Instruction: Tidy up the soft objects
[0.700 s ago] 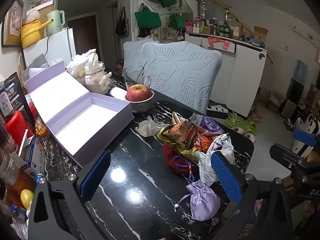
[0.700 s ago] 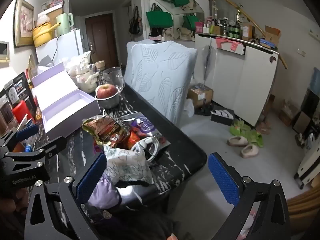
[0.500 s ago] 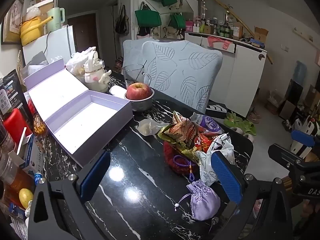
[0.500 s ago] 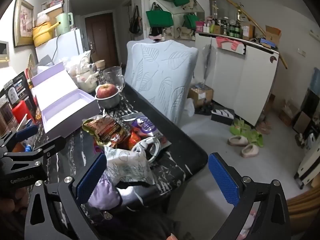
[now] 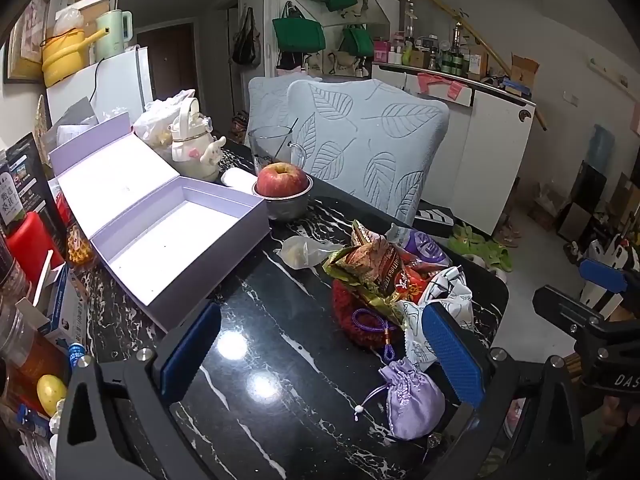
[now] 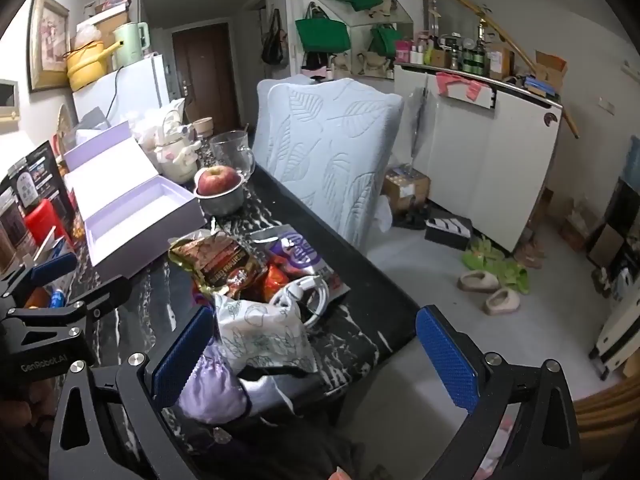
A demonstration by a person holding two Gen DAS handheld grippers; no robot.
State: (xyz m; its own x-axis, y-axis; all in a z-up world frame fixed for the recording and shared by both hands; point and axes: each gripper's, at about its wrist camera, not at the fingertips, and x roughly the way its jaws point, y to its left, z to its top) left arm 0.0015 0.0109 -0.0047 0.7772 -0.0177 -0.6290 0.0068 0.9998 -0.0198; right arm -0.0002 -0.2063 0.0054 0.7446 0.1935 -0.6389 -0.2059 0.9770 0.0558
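Note:
A pile of soft things lies on the black marble table [image 5: 280,344]: a lilac drawstring pouch [image 5: 412,400], a white patterned cloth bag [image 5: 448,300], a red knitted pouch [image 5: 352,316] and snack packets [image 5: 372,264]. An open lilac box [image 5: 176,240] stands to the left, empty. My left gripper [image 5: 320,356] is open and empty above the table, just short of the pile. My right gripper [image 6: 316,360] is open and empty at the table's near corner, with the lilac pouch [image 6: 212,388] by its left finger and the white bag [image 6: 264,336] just ahead.
An apple in a metal bowl [image 5: 284,188], a glass jug [image 5: 272,148] and a white toy kettle [image 5: 192,148] stand behind the box. Bottles and boxes crowd the table's left edge [image 5: 36,300]. A leaf-patterned chair [image 5: 368,152] stands beyond the table. A white cable [image 6: 304,292] lies in the pile.
Both grippers have barely moved; the left view has drifted very slightly. Nothing on the table has shifted.

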